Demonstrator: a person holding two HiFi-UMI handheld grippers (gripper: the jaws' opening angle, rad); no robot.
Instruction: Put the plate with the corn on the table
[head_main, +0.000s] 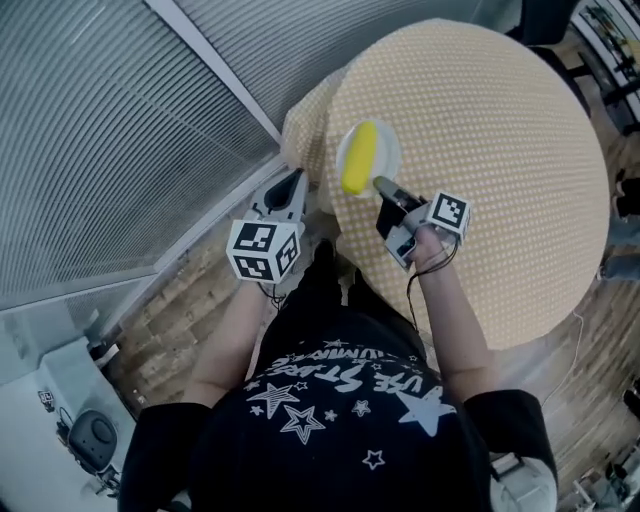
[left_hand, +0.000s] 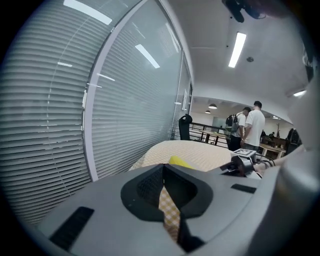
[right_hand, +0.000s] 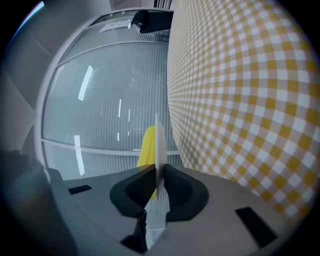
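- My right gripper (head_main: 383, 186) is clamping the rim of the white plate (head_main: 388, 148) at about its 5 o'clock, seen from the head view. The right gripper view shows the jaws closed tight on the thin edge (right_hand: 159, 145).
- I am gripping only the rim so that the jaws are staying clear of the corn cob (head_main: 360, 158). The cob is lying lengthwise across the plate's middle, and it shows yellow just beyond the rim (right_hand: 147, 146).
- I am holding the plate level and parallel to the checked tablecloth (right_hand: 240, 100), so the cob is not rolling off.
- The plate is sitting over the round surface (head_main: 490, 170) near its 9 o'clock edge. A sliver of background is showing between plate and cloth in the right gripper view, so I judge it is hovering just above and not yet resting, though I cannot be sure.
- My left gripper (head_main: 297, 180) is waiting off the surface's edge, at about 8 o'clock from the plate, beside the hanging cloth. Its jaws (left_hand: 163, 175) are meeting at the tips. Checked cloth is showing through the slit below them, and I take that for the drape behind, not something pinched.
- I am leaving that gripper idle because one grip is enough for this plate.
- The glass partition with blinds (head_main: 100, 130) is standing close by at 9 o'clock.
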